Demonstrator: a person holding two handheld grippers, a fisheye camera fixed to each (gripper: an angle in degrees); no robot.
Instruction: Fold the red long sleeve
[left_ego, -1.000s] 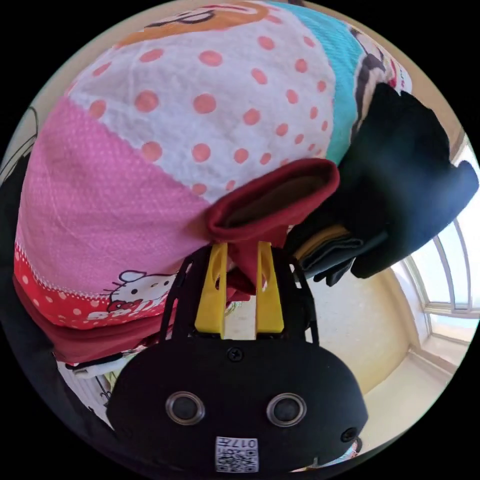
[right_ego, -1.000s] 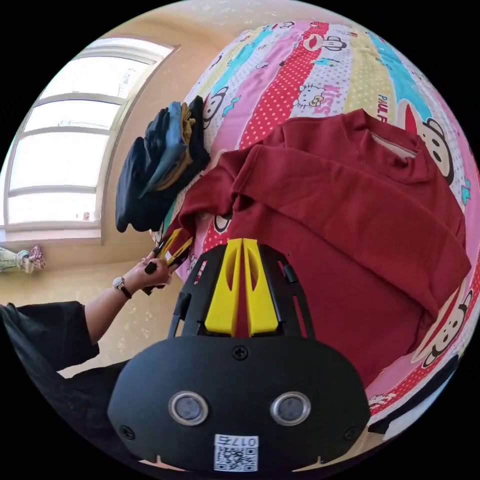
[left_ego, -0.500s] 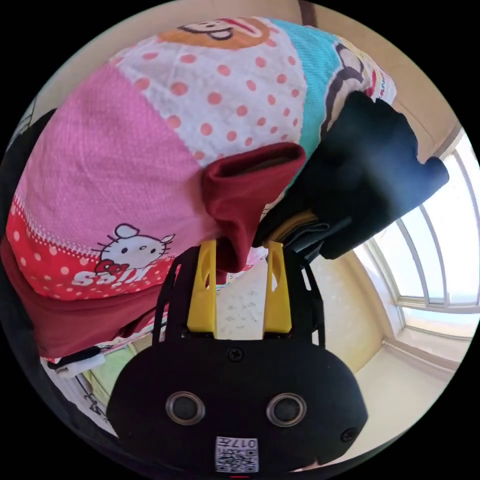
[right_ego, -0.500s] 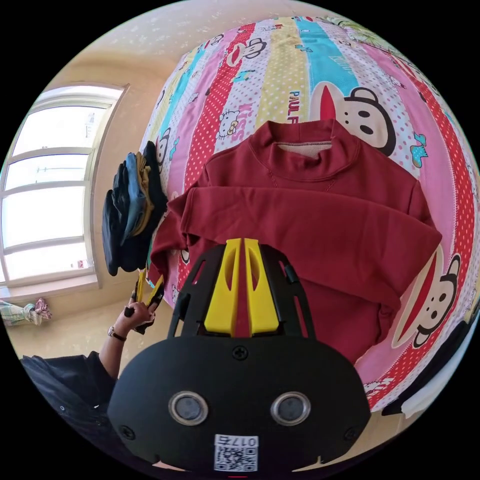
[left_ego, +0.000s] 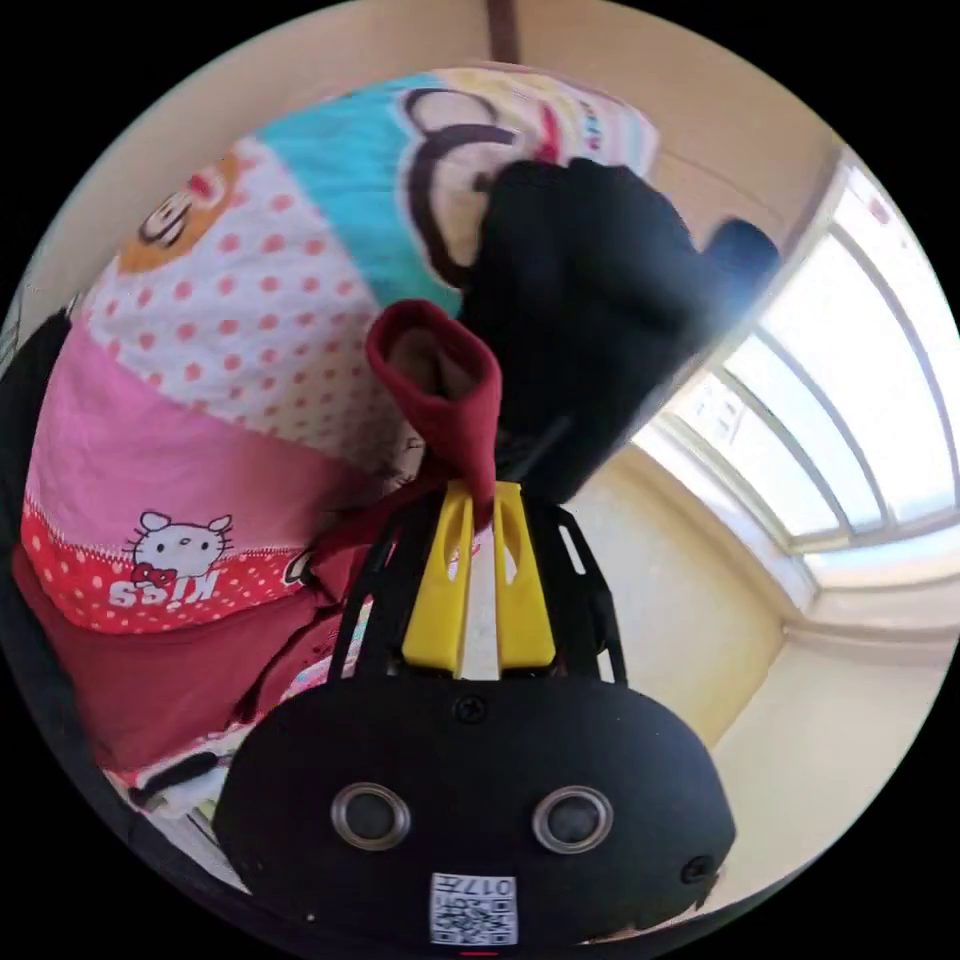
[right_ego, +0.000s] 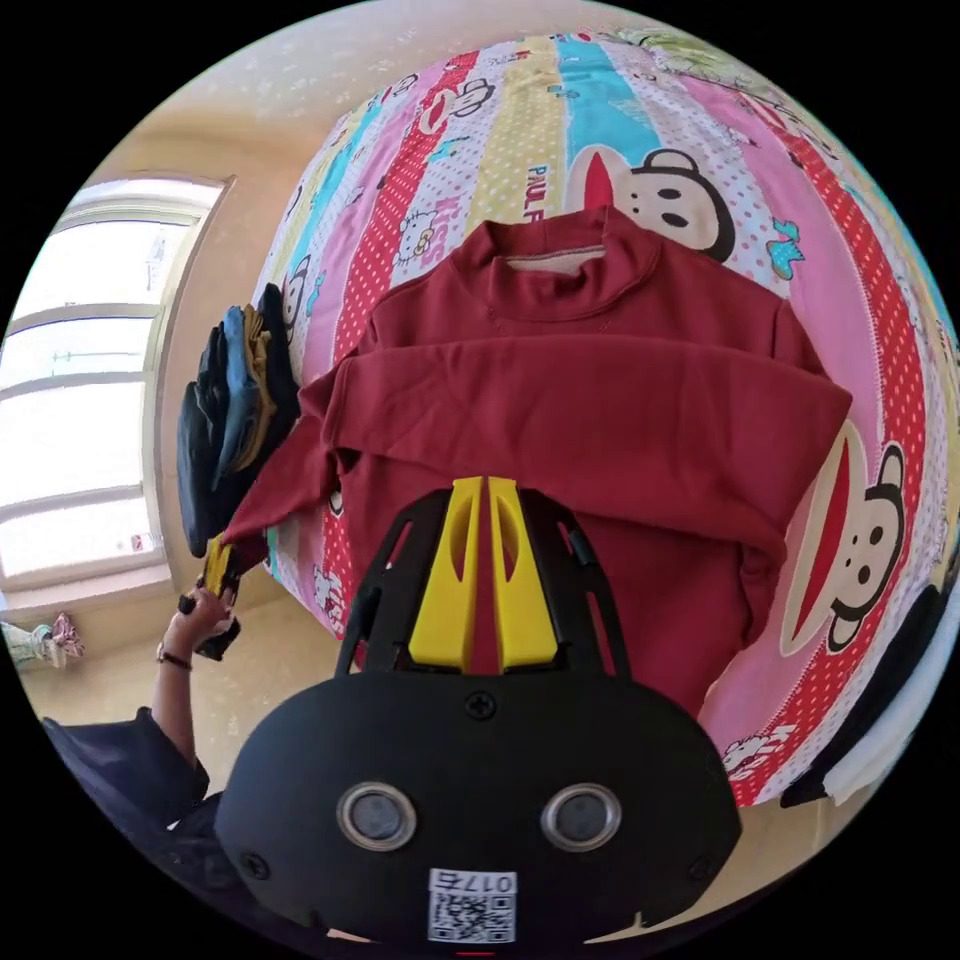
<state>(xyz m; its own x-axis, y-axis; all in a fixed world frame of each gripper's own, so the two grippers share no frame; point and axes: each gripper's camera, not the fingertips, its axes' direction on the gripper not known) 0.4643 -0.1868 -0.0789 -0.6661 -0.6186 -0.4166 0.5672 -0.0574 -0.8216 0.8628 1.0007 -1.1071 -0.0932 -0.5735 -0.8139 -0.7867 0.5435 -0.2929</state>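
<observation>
The red long sleeve (right_ego: 600, 400) lies front up on the bed, collar at the far side, with one sleeve folded across its chest. Its other sleeve stretches past the bed's edge to my left gripper (right_ego: 218, 572), held by a hand. In the left gripper view my left gripper (left_ego: 480, 492) is shut on that sleeve just below the cuff (left_ego: 435, 365), which stands up above the yellow jaws. My right gripper (right_ego: 485, 485) hovers over the shirt's lower body with its jaws shut; I cannot make out any cloth between them.
A cartoon-print sheet (right_ego: 560, 130) covers the bed. A stack of dark folded clothes (right_ego: 235, 410) sits at the bed's edge beside the stretched sleeve, and shows as a dark stack (left_ego: 590, 310) behind the cuff. A bright window (right_ego: 80, 400) and beige floor (left_ego: 700, 620) lie beyond.
My left gripper's jaws spread wide half a second ago and have now shut on the sleeve near the cuff. The sleeve is drawn out straighter from the bed. The right gripper stays shut.
</observation>
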